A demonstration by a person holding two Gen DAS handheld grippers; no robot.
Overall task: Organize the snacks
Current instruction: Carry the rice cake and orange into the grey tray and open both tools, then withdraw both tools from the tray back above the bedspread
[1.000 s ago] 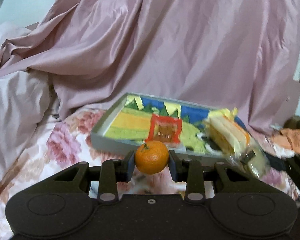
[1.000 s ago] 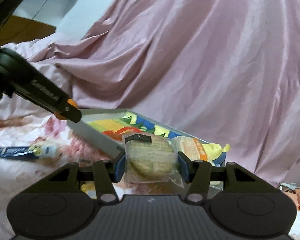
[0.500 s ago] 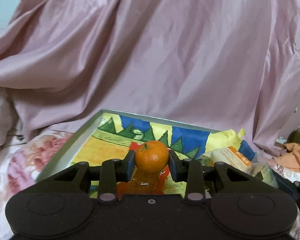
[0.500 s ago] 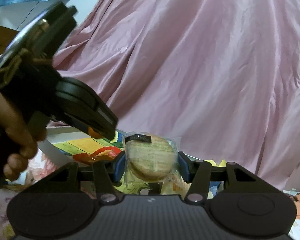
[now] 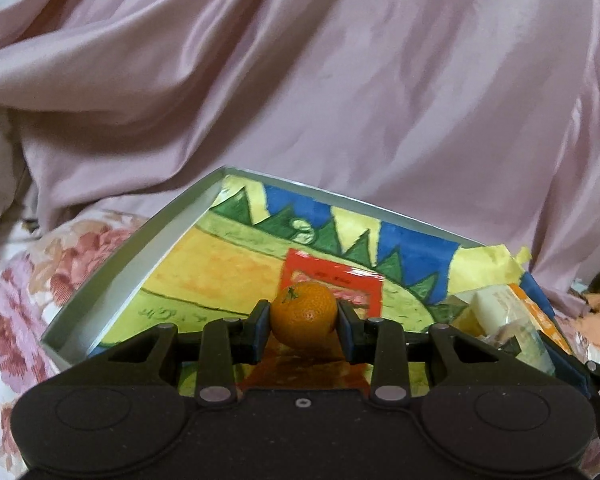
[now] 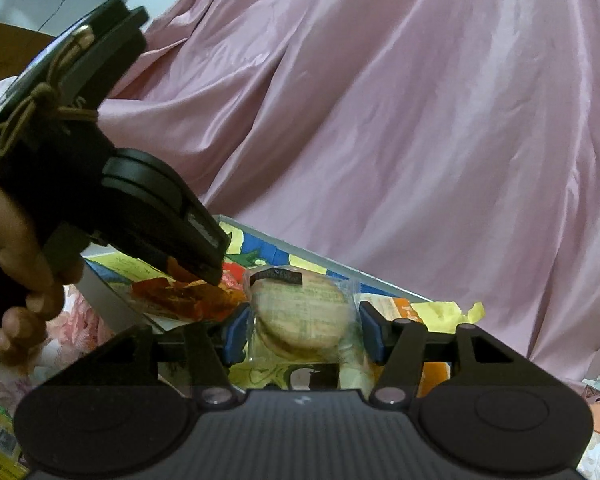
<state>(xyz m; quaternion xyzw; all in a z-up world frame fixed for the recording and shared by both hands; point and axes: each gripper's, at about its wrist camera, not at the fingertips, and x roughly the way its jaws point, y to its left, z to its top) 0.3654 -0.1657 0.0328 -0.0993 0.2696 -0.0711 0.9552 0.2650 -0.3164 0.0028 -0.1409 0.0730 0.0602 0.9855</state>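
Left gripper [image 5: 303, 322]: clamped on a mandarin [image 5: 303, 317], held over the near edge of the box [image 5: 112, 276]. Right gripper [image 6: 303, 330]: clamped on a wrapped round cake [image 6: 303, 316], at the box's right end. Box, shallow, painted floor, on the floral bed [image 5: 28, 280]: holds a red packet [image 5: 332, 276] mid-floor and a yellow-wrapped snack [image 5: 496, 312] at its right end.

One orange [image 5: 303, 312], low in the centre of the left wrist view. One tray [image 5: 112, 272] around it. One red packet [image 5: 332, 276] just above the orange. One yellow bag [image 5: 496, 308] at the right. One wrapped cake [image 6: 304, 316], low in the centre of the right wrist view. Two grippers [image 5: 303, 330] [image 6: 302, 334].
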